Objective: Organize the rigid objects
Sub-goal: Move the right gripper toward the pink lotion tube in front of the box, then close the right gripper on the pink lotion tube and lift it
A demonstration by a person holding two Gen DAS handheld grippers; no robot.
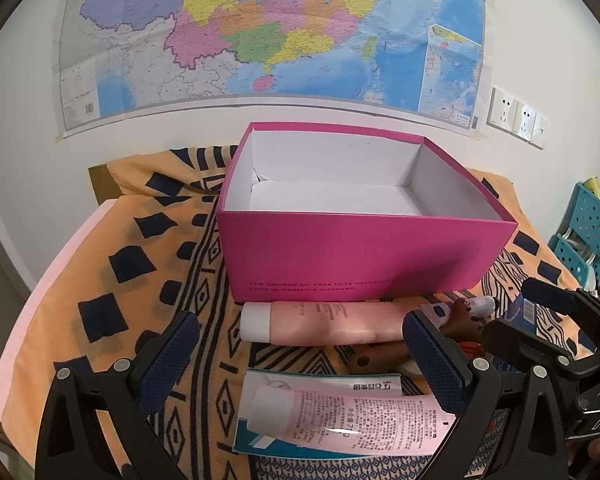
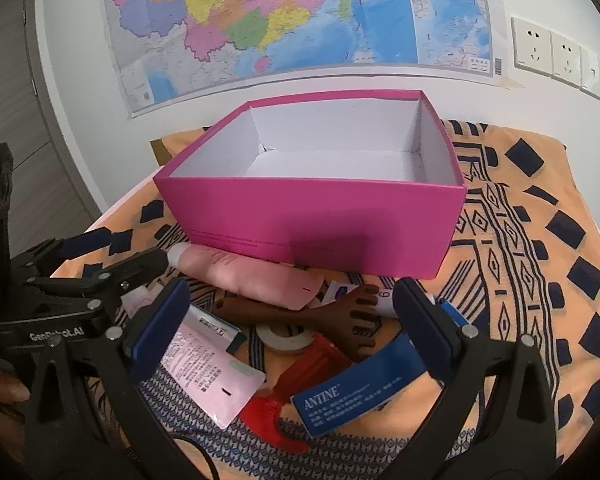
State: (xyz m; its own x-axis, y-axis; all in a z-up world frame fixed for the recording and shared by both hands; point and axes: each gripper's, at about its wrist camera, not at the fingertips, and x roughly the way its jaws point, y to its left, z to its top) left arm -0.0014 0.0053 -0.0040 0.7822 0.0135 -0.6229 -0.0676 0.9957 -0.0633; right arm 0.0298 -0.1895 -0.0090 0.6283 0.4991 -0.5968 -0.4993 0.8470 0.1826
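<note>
An open magenta box with a white, empty inside stands on the patterned cloth. In front of it lies a heap: a large pink tube, a smaller pink tube on a white-teal carton, a brown wooden massager, a tape roll, a red plastic piece and a blue ANTINE carton. My left gripper stands open over the smaller tube. My right gripper stands open over the heap, holding nothing.
An orange cloth with dark blue patterns covers the table. A map and wall sockets are on the wall behind. A turquoise perforated rack stands at the right. The right gripper's body shows beside the heap.
</note>
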